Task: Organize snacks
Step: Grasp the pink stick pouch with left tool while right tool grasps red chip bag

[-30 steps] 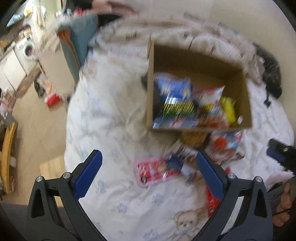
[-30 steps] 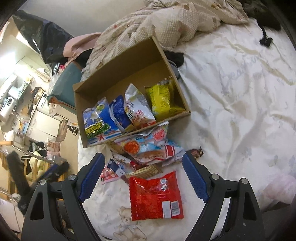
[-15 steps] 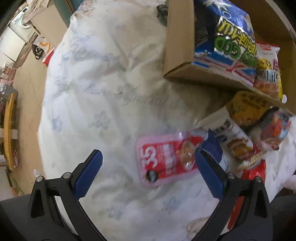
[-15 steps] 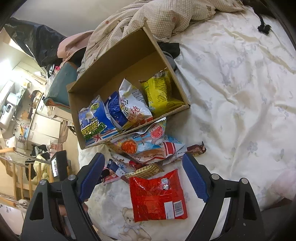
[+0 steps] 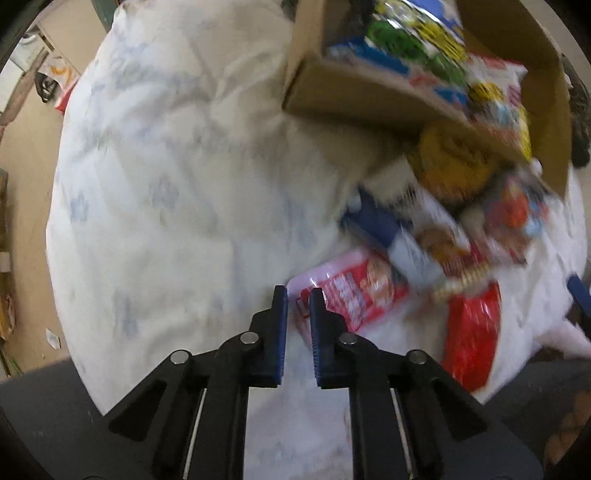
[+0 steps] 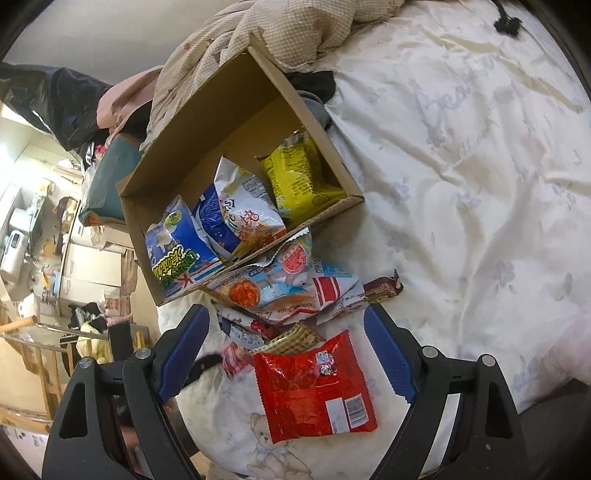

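My left gripper (image 5: 296, 295) is shut on the corner of a pink and red snack packet (image 5: 351, 291) that lies on the bed; the same packet shows in the right wrist view (image 6: 233, 356). A cardboard box (image 5: 354, 88) holds several snack bags and also shows in the right wrist view (image 6: 236, 122). More loose snacks are piled in front of the box (image 6: 280, 288). A red snack bag (image 6: 314, 387) lies between the fingers of my right gripper (image 6: 288, 350), which is open and held above it.
The bed has a white floral sheet (image 6: 461, 184) and a bunched beige blanket (image 6: 288, 29) behind the box. The bed's left edge drops to the floor (image 5: 22, 155). Cluttered furniture stands at the left (image 6: 44, 240).
My left gripper has moved down to the pink packet and closed on its corner. The right gripper has stayed open and almost still above the red bag.
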The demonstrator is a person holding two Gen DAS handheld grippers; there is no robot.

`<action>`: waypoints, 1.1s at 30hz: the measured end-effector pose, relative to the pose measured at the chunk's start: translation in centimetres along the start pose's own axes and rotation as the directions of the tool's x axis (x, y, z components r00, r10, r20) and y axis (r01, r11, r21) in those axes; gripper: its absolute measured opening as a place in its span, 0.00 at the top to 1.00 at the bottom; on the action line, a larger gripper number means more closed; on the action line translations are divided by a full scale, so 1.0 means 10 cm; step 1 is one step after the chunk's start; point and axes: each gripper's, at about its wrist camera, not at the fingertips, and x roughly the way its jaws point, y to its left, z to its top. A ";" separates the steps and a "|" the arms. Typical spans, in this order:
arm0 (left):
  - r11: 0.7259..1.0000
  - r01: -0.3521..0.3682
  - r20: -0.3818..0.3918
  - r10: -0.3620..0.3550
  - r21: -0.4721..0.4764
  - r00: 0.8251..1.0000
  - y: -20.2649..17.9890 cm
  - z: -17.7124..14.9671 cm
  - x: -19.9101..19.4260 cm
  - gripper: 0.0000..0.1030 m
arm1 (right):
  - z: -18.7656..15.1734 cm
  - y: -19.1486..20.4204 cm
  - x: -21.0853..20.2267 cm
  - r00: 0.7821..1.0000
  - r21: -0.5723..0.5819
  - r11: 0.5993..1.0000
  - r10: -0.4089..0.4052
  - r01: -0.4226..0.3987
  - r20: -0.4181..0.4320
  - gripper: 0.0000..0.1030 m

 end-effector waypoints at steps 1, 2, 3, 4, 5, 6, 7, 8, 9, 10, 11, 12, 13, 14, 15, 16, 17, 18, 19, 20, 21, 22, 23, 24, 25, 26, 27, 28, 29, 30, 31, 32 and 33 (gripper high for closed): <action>1.000 0.008 -0.007 -0.008 0.015 1.000 -0.03 -0.08 -0.04 0.97 | 0.00 -0.01 -0.01 1.000 0.005 1.000 0.000 0.000 0.000 0.14; 0.999 0.010 -0.007 -0.010 0.033 1.000 -0.06 -0.14 -0.07 0.97 | -0.01 -0.02 -0.01 1.000 0.011 1.000 0.002 -0.002 0.000 0.14; 0.998 0.007 -0.006 -0.006 0.055 1.000 -0.10 -0.21 -0.11 0.97 | -0.01 -0.02 -0.01 1.000 0.016 1.000 0.005 -0.005 0.000 0.14; 0.997 0.012 -0.009 -0.011 0.079 1.000 -0.14 -0.31 -0.13 0.97 | -0.02 -0.03 -0.01 1.000 0.019 1.000 0.007 -0.007 -0.002 0.14; 0.996 0.019 -0.023 -0.017 0.091 1.000 -0.17 -0.37 -0.13 0.97 | -0.02 -0.03 -0.02 1.000 0.019 1.000 0.006 -0.006 -0.002 0.14; 0.995 0.017 -0.038 -0.014 0.101 0.999 -0.18 -0.44 -0.11 0.96 | -0.02 -0.02 -0.02 1.000 0.017 1.000 0.005 -0.004 -0.002 0.14; 0.993 -0.023 -0.024 0.026 0.117 0.999 -0.21 -0.50 -0.11 0.96 | -0.02 -0.02 -0.02 1.000 0.015 1.000 0.003 -0.003 -0.003 0.14; 0.990 -0.058 0.010 0.057 0.132 0.998 -0.22 -0.51 -0.13 0.96 | -0.02 -0.02 -0.01 1.000 0.013 1.000 0.002 -0.002 -0.004 0.14; 0.983 -0.099 0.047 0.092 0.158 0.995 -0.26 -0.50 -0.16 0.92 | -0.03 -0.02 -0.01 1.000 0.010 1.000 0.000 0.000 -0.005 0.14; 0.972 -0.135 0.065 0.124 0.191 0.990 -0.33 -0.47 -0.15 0.85 | -0.03 -0.02 -0.01 1.000 0.009 1.000 -0.003 0.003 -0.006 0.14; 0.963 -0.157 0.073 0.144 0.219 0.987 -0.39 -0.43 -0.14 0.54 | -0.03 -0.02 -0.01 1.000 0.009 1.000 -0.005 0.005 -0.008 0.14; 0.950 -0.177 0.082 0.162 0.256 0.983 -0.47 -0.37 -0.11 0.20 | -0.03 -0.02 -0.01 1.000 0.010 1.000 -0.006 0.006 -0.009 0.14; 0.938 -0.182 0.091 0.162 0.295 0.983 -0.56 -0.33 -0.09 0.14 | -0.04 -0.03 0.00 1.000 0.011 1.000 -0.007 0.007 -0.011 0.14; 0.929 -0.183 0.098 0.159 0.323 0.982 -0.64 -0.29 -0.08 0.14 | -0.03 -0.02 0.00 1.000 0.013 1.000 -0.007 0.007 -0.011 0.14; 0.912 -0.191 0.108 0.163 0.364 0.981 -0.75 -0.25 -0.07 0.14 | -0.03 -0.03 0.00 1.000 0.014 1.000 -0.006 0.006 -0.011 0.14; 0.886 -0.205 0.115 0.172 0.415 0.978 -0.88 -0.20 -0.04 0.14 | -0.03 -0.03 -0.01 1.000 0.016 1.000 -0.003 0.004 -0.010 0.14; 0.862 -0.217 0.120 0.181 0.459 0.976 -0.96 -0.19 -0.01 0.14 | -0.03 -0.03 -0.02 1.000 0.017 1.000 -0.001 0.001 -0.009 0.14; 0.835 -0.225 0.124 0.189 0.502 0.974 -1.05 -0.16 0.02 0.15 | -0.02 -0.03 -0.02 1.000 0.018 1.000 0.001 -0.001 -0.007 0.14; 0.806 -0.227 0.122 0.191 0.547 0.974 -1.11 -0.15 0.05 0.16 | -0.02 -0.03 -0.02 1.000 0.019 1.000 0.003 -0.003 -0.008 0.14; 0.776 -0.234 0.122 0.202 0.586 0.972 -1.17 -0.13 0.10 0.24 | -0.02 -0.03 -0.02 1.000 0.020 1.000 0.004 -0.003 -0.009 0.14; 0.743 -0.250 0.125 0.221 0.621 0.967 -1.20 -0.10 0.17 0.33 | -0.01 -0.04 -0.01 1.000 0.022 1.000 0.004 -0.004 -0.012 0.14; 0.715 -0.262 0.133 0.233 0.649 0.963 -1.23 -0.08 0.21 0.35 | -0.01 -0.04 0.01 1.000 0.025 1.000 0.004 -0.004 -0.017 0.14; 0.686 -0.263 0.132 0.238 0.679 0.962 -1.25 -0.04 0.26 0.35 | -0.01 -0.04 0.01 1.000 0.026 1.000 0.003 -0.003 -0.019 0.14; 0.679 -0.244 0.118 0.227 0.692 0.967 -1.27 0.00 0.29 0.35 | 0.00 -0.05 0.02 1.000 0.029 1.000 0.002 -0.002 -0.023 0.14; 0.692 -0.217 0.098 0.207 0.689 0.973 -1.25 0.03 0.31 0.34 | 0.00 -0.05 0.04 1.000 0.033 0.999 0.002 -0.001 -0.027 0.14; 0.723 -0.176 0.063 0.180 0.668 0.982 -1.23 0.09 0.31 0.34 | 0.00 -0.06 0.05 0.999 0.035 0.999 0.001 0.000 -0.032 0.14; 0.752 -0.146 0.035 0.161 0.643 0.986 -1.20 0.15 0.32 0.34 | 0.00 -0.05 0.06 0.999 0.035 0.999 0.001 0.000 -0.036 0.14; 0.767 -0.131 0.024 0.150 0.628 0.988 -1.16 0.17 0.30 0.34 | -0.01 -0.04 0.07 0.999 0.032 0.999 0.001 0.001 -0.040 0.14; 0.774 -0.121 0.014 0.143 0.622 0.990 -1.16 0.18 0.31 0.33 | -0.01 -0.03 0.09 0.999 0.027 1.000 -0.001 0.002 -0.043 0.14; 0.770 -0.117 0.012 0.141 0.628 0.990 -1.17 0.17 0.31 0.33 | -0.02 -0.02 0.10 0.999 0.020 1.000 -0.004 0.005 -0.046 0.14; 0.759 -0.117 0.013 0.142 0.641 0.990 -1.15 0.18 0.30 0.35 | -0.03 -0.01 0.11 0.999 0.013 1.000 -0.009 0.010 -0.049 0.14; 0.748 -0.120 0.014 0.146 0.652 0.989 -1.08 0.12 0.32 0.40 | -0.03 0.00 0.12 0.999 0.009 1.000 -0.014 0.014 -0.049 0.14; 0.739 -0.118 0.008 0.150 0.663 0.989 -1.09 0.09 0.35 0.46 | -0.03 0.01 0.13 0.999 0.002 1.000 -0.023 0.023 -0.049 0.14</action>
